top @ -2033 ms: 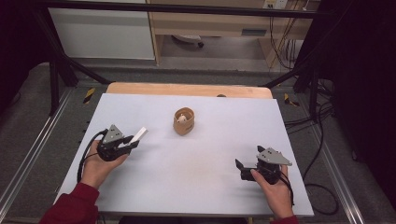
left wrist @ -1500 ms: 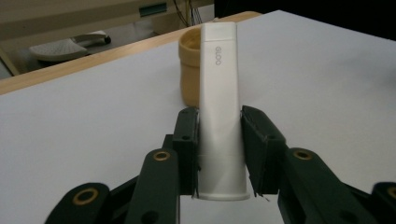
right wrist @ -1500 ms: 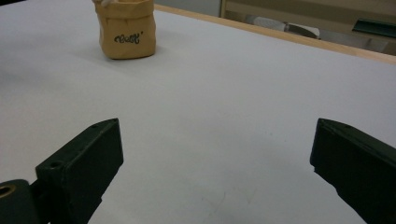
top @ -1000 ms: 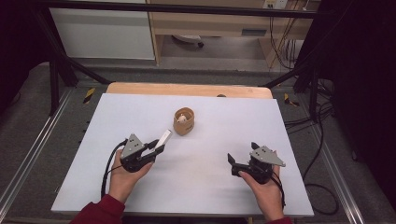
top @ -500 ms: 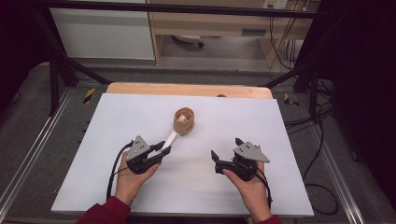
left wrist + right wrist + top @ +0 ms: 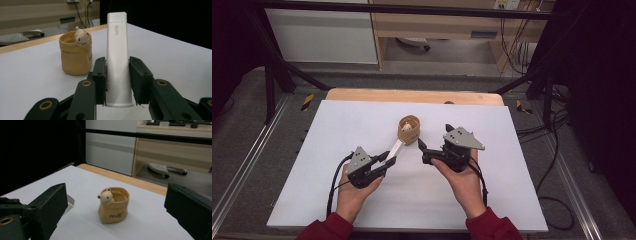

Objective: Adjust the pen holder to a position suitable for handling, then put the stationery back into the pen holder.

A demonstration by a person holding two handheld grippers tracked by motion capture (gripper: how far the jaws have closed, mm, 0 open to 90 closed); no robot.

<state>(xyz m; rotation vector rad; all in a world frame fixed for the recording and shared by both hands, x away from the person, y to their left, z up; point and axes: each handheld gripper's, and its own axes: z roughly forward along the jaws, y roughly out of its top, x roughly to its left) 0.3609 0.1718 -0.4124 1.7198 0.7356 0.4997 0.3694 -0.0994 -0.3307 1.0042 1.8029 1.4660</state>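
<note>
1. Tabletop (image 6: 337,190): white sheet over a wooden board, bearing one pot; otherwise bare around the hands.
2. Right claw (image 6: 422,149): hand-held, just right of the pot and aimed at it. Jaws spread wide, empty; in the right gripper view the pot sits between them, farther off and untouched.
3. Left claw (image 6: 388,159): hand-held, below-left of the pot. Jaws closed on the lower part of the stick, which juts forward toward the pot.
4. Pot (image 6: 409,129): small tan sack-shaped cup, upright at mid-tabletop, a pale bear figure (image 6: 80,36) peeking over its rim. Interior appears to hold nothing else.
5. Stick (image 6: 116,55): slim white bar, lettered near its free end. In the high view its tip lies just at the pot's near side, not inside.
6. Progress, judged: pickup and carry done; stick is at the pot. Remaining: right claw likely steadies the pot, then stick goes in and is let go.
</note>
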